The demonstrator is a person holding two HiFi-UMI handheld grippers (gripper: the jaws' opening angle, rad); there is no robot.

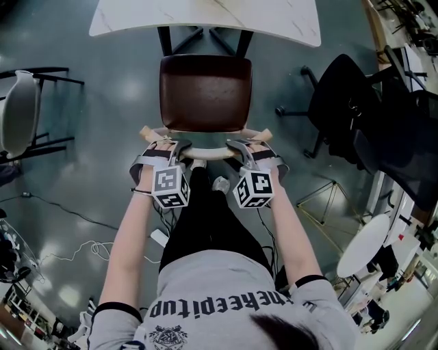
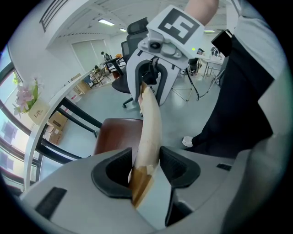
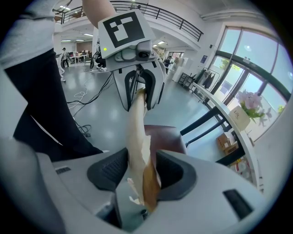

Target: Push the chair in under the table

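Note:
A chair with a brown seat (image 1: 205, 92) stands before the white marble table (image 1: 205, 17), its front edge just under the tabletop. Its pale curved backrest rail (image 1: 205, 153) is nearest me. My left gripper (image 1: 166, 152) is shut on the rail's left end and my right gripper (image 1: 244, 152) on its right end. In the left gripper view the rail (image 2: 149, 128) runs between the pads of the left gripper (image 2: 145, 167) toward the right gripper (image 2: 153, 75). In the right gripper view the rail (image 3: 136, 128), with peeling covering, sits in the right gripper (image 3: 142, 171); the left gripper (image 3: 137, 82) holds its far end.
A black office chair (image 1: 342, 102) stands to the right of the table. A white chair (image 1: 20, 113) is at the left. A round white table (image 1: 363, 246) is at lower right. Cables (image 1: 82, 249) lie on the grey floor at lower left.

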